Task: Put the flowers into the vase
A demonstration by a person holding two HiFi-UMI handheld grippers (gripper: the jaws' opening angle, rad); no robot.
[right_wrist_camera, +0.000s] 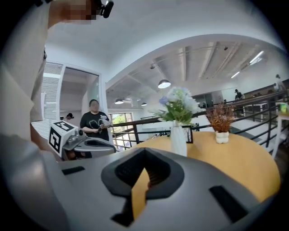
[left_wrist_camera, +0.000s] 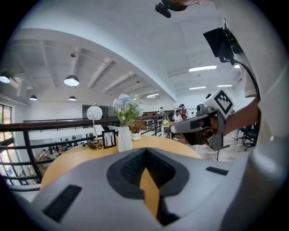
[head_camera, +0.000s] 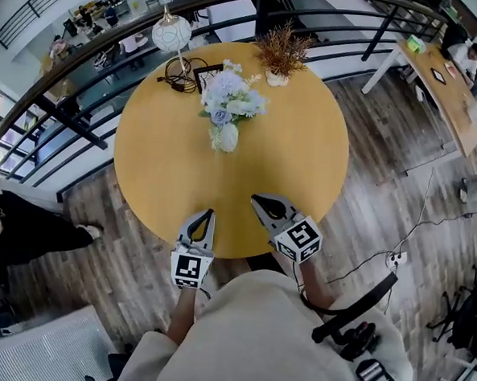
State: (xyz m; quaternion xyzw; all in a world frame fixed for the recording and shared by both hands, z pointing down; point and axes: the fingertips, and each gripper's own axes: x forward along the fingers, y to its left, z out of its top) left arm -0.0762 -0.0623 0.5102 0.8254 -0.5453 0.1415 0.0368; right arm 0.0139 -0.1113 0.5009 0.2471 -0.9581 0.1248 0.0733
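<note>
A white vase (head_camera: 226, 137) stands near the middle of the round wooden table (head_camera: 305, 161), with a bunch of pale blue and white flowers (head_camera: 231, 95) in it. The vase (left_wrist_camera: 124, 138) and the flowers (left_wrist_camera: 126, 108) show ahead in the left gripper view, and the same vase (right_wrist_camera: 178, 140) shows in the right gripper view. My left gripper (head_camera: 210, 214) is shut and empty at the table's near edge. My right gripper (head_camera: 256, 200) is beside it, also shut and empty. Both are well short of the vase.
A dried brown plant in a small white pot (head_camera: 281, 53), a globe lamp (head_camera: 171, 33), a small picture frame (head_camera: 207, 73) and a black cable (head_camera: 179, 81) sit at the table's far side. A black railing (head_camera: 77, 55) runs behind. A person (right_wrist_camera: 94, 124) stands beyond the railing.
</note>
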